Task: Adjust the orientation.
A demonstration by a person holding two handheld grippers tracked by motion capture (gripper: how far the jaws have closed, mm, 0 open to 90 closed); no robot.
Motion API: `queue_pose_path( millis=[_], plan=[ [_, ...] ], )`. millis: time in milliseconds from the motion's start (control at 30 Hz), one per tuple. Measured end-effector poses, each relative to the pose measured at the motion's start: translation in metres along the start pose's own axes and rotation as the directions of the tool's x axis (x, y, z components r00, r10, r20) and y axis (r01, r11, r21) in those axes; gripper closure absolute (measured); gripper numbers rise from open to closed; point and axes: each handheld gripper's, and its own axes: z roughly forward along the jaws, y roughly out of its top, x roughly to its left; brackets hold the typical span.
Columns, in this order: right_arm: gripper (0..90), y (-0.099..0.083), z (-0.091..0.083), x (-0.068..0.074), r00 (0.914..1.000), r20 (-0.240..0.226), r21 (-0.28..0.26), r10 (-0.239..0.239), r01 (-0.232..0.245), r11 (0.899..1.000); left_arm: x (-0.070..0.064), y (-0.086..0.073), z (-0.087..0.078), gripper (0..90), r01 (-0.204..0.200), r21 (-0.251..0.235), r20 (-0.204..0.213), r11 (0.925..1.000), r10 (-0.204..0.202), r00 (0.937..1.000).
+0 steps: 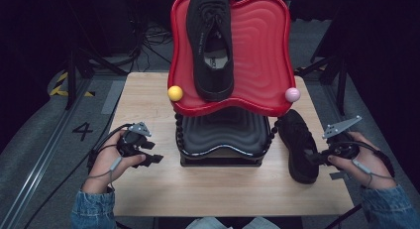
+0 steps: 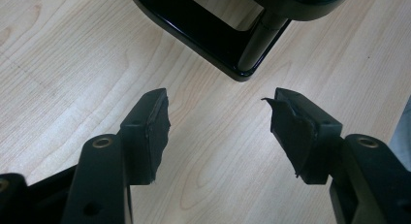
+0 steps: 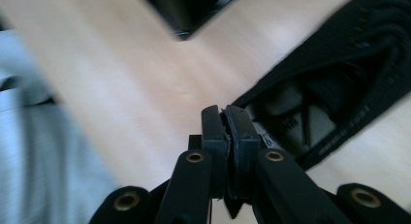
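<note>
A black knit shoe (image 1: 210,40) lies on the red top tier (image 1: 257,55) of a two-tier rack, toe pointing away. A second black shoe (image 1: 297,144) lies on the wooden table (image 1: 218,189) to the right of the rack. My right gripper (image 1: 313,157) is at this shoe's heel. In the right gripper view its jaws (image 3: 225,112) are pressed shut on the heel collar of the shoe (image 3: 334,73). My left gripper (image 1: 154,152) is held left of the rack, open, with nothing between its fingers (image 2: 220,112).
The rack's black lower tier (image 1: 223,132) sits under the red one, and its black base frame (image 2: 203,35) lies just ahead of the left jaws. A yellow ball (image 1: 175,93) and a pink ball (image 1: 292,94) cap the red tier's front corners. Cables and stands surround the table.
</note>
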Motion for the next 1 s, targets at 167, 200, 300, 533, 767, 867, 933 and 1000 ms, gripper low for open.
queue_pose_path(
  millis=[167,200,300,533,767,867,933,1000],
  plan=[
    [78.5,-0.004,0.000,0.010,0.9999,-0.009,0.004,-0.005,0.005,1.000,0.000,0.000,0.002,39.2,0.005,0.003,0.002,1.0000,-0.005,1.0000],
    [73.7,-0.005,0.000,0.009,1.0000,-0.003,0.005,0.002,-0.002,1.000,0.000,0.000,0.002,39.2,0.003,0.006,0.006,1.0000,-0.003,1.0000],
    [64.8,-0.006,0.009,0.004,0.9998,-0.011,0.041,0.019,-0.018,0.999,0.000,0.000,0.002,39.0,0.004,-0.005,0.006,1.0000,-0.004,1.0000],
    [65.3,-0.006,0.042,-0.001,0.9994,-0.034,0.129,0.006,-0.001,0.992,0.000,-0.001,0.002,38.2,0.007,0.000,0.008,1.0000,-0.007,0.9999],
    [71.0,-0.011,0.063,-0.003,0.9967,-0.081,0.161,-0.002,0.015,0.987,0.002,-0.002,0.003,37.3,0.008,0.007,0.010,0.9999,-0.008,0.9999],
    [79.1,-0.011,0.064,-0.003,0.9937,-0.112,0.161,-0.008,0.026,0.987,0.003,-0.002,0.003,37.2,0.008,-0.006,0.010,1.0000,-0.008,0.9999],
    [81.1,-0.010,0.064,-0.003,0.9927,-0.121,0.166,-0.001,0.021,0.986,0.003,-0.003,0.002,37.3,0.016,-0.005,0.009,0.9999,-0.016,0.9998],
    [81.8,-0.010,0.065,-0.004,0.9919,-0.125,0.169,0.018,0.003,0.986,0.003,-0.003,0.001,37.3,0.012,-0.009,0.007,0.9999,-0.012,0.9999]
  ],
)
